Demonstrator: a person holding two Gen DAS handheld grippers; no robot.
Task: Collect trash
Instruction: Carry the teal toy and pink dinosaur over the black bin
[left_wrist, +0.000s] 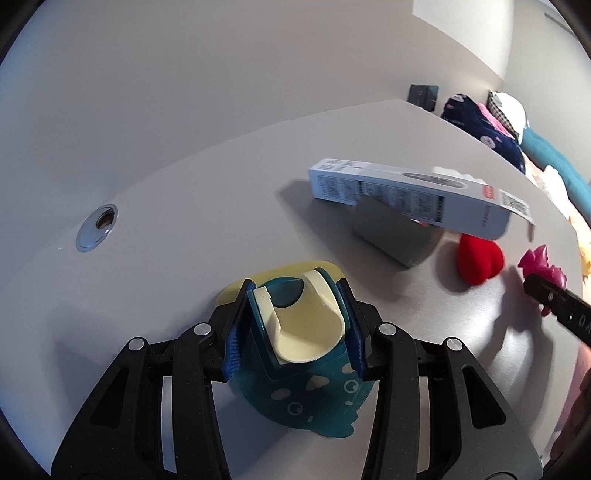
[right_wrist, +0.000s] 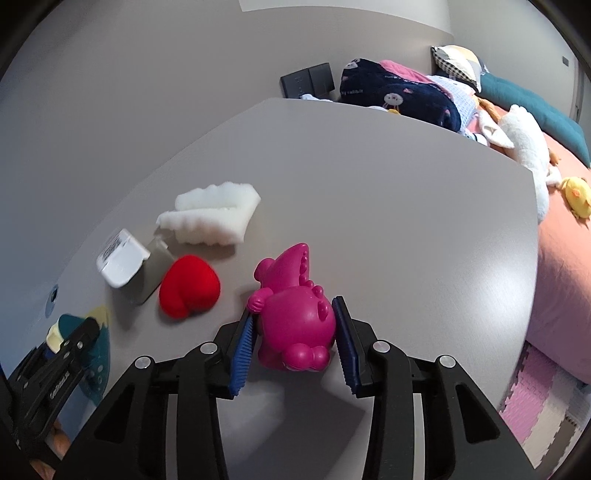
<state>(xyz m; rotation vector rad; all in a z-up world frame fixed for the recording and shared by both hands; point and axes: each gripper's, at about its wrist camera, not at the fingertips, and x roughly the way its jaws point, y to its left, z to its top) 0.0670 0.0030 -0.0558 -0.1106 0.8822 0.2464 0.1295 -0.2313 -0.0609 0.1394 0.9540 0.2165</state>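
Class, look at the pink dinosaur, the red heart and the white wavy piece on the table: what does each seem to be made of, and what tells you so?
Pink dinosaur: probably moulded plastic or rubber; smooth, slightly glossy, with rounded bumps.
Red heart: likely plush fabric; matte, soft-looking, puffy edges.
White wavy piece: seemingly packing foam; matte, porous-looking, rippled surface.

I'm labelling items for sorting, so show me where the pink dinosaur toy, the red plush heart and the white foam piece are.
pink dinosaur toy (right_wrist: 295, 325), right wrist view, on its round body.
red plush heart (right_wrist: 190, 291), right wrist view, on its middle.
white foam piece (right_wrist: 212, 214), right wrist view, on its upper face.
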